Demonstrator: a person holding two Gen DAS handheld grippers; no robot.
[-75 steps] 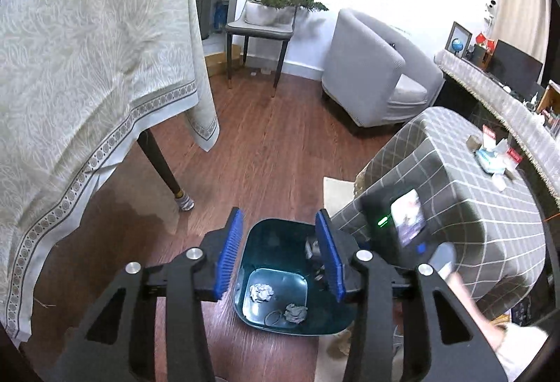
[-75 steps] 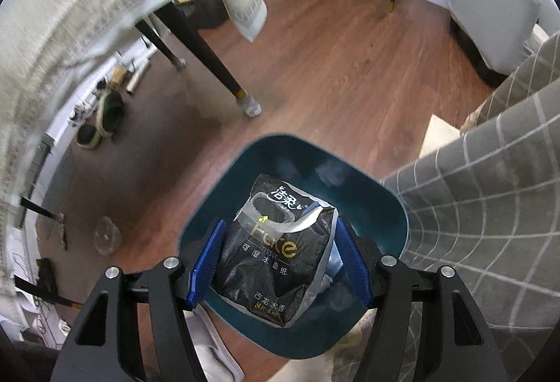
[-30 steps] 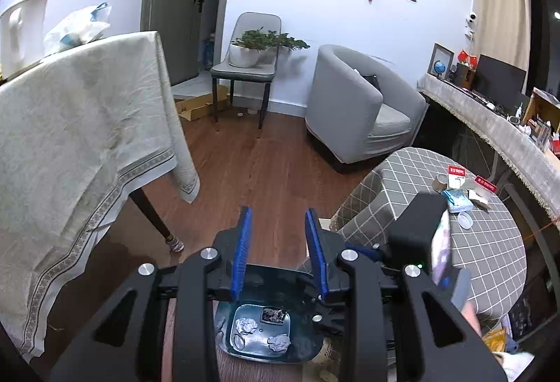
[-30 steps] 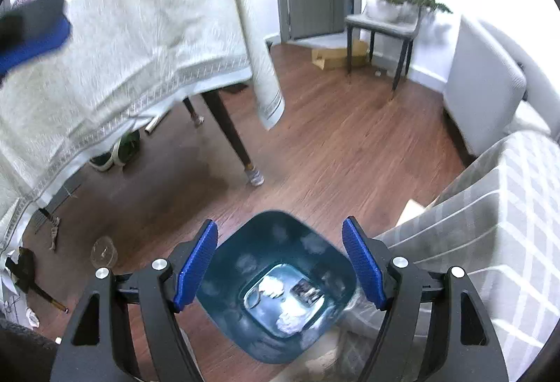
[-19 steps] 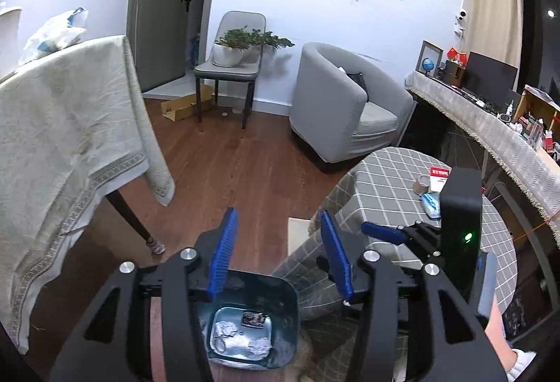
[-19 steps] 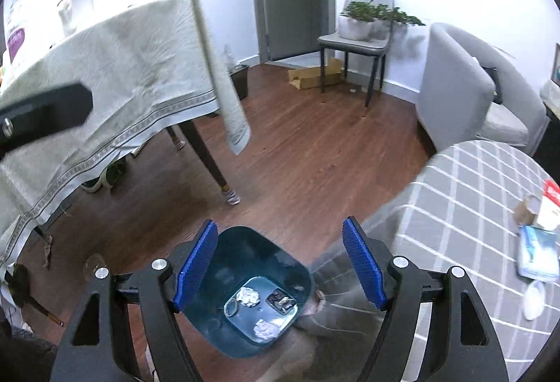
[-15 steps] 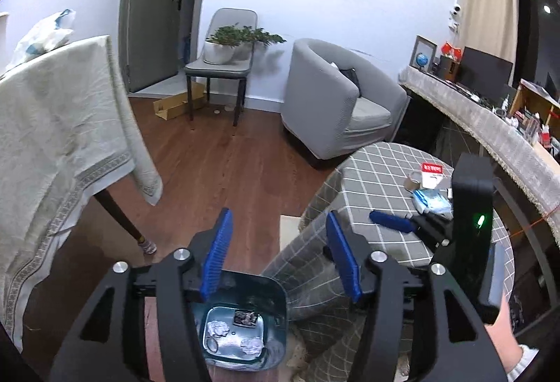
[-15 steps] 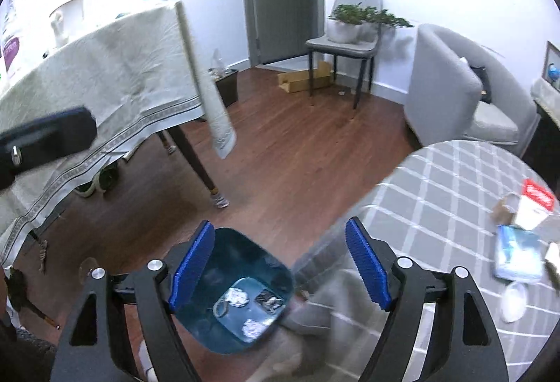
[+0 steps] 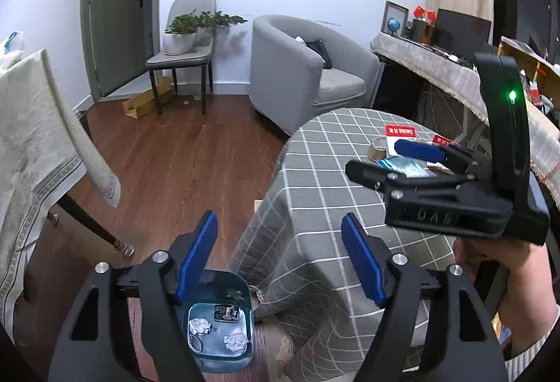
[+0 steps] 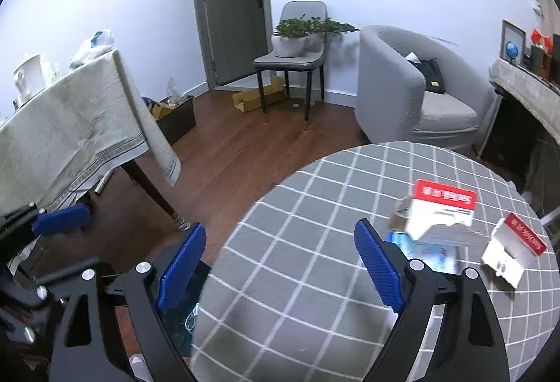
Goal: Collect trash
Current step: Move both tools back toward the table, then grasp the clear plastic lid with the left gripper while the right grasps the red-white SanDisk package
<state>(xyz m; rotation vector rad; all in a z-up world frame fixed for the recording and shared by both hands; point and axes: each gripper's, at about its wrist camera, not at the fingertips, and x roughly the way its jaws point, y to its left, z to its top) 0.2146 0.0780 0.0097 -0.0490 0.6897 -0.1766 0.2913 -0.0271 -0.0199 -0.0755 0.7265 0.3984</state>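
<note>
Your left gripper (image 9: 280, 256) and right gripper (image 10: 280, 263) have both just been opening and hold nothing. The bin (image 9: 218, 326) sits on the floor beside the round table (image 10: 297, 277), with crumpled paper (image 9: 199, 326) inside; cartons (image 10: 441, 210) lie on the table.

Left gripper (image 9: 280, 256): black angular frame, triangular cut-outs, silver screw heads, ribbed blue pads (image 9: 196, 252). Right gripper (image 10: 276, 268): same build; from the left view its black body shows embossed lettering and a green light. Hand (image 9: 504, 280) below it, pale sleeve (image 9: 535, 354) cuff.
</note>
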